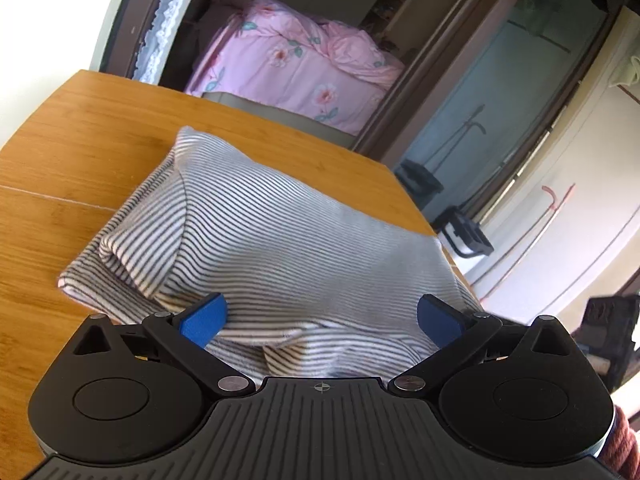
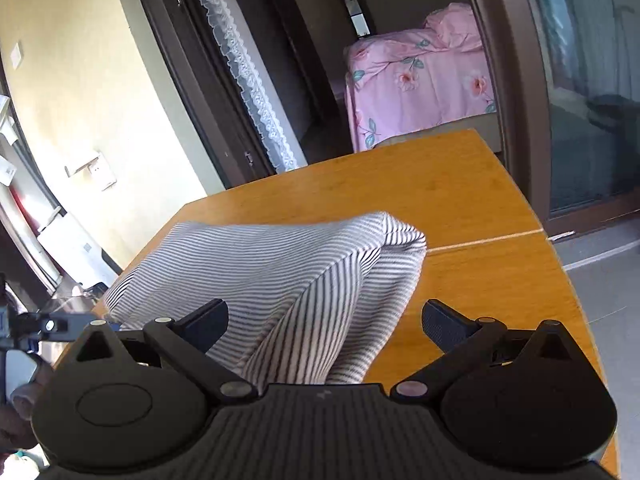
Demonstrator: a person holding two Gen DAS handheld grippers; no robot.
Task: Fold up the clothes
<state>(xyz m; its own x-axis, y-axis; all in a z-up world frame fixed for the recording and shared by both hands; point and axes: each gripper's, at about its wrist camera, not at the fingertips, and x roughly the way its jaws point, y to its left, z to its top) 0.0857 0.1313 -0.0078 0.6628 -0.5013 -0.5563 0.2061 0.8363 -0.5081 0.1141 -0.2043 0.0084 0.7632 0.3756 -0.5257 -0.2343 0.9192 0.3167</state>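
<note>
1. Left wrist view: the left hand-held gripper (image 1: 320,318) is seen spread wide, its blue pads (image 1: 206,318) standing either side of the striped garment (image 1: 256,236) with nothing pinched between them; cloth lies under and between the jaws, but no pad is seen pressing on it.

2. Right wrist view: the right hand-held gripper (image 2: 324,326) is likewise seen spread, its dark fingers (image 2: 444,324) apart, and a fold of the striped garment (image 2: 304,268) runs down between them without being clamped.

3. Outward from the jaws, the garment is found lying on the wooden bench (image 1: 80,128), bunched into a thick, loosely doubled bundle near the bench's near edge, one rounded corner pointing away from the cameras.

4. Beyond the bench, a bed with a pink floral cover (image 1: 296,68) is seen through a doorway, with a lace curtain (image 2: 248,80) at its side.

5. Step in hand, as judged: a fold appears to have been laid over and let go, and the bundle is not yet flat or square.

6. Next move, as judged: an edge or corner would need to be picked out and pinched by each gripper, low against the bench, so only the top layers are lifted; care is called for where the cloth lies near the bench edge.
</note>
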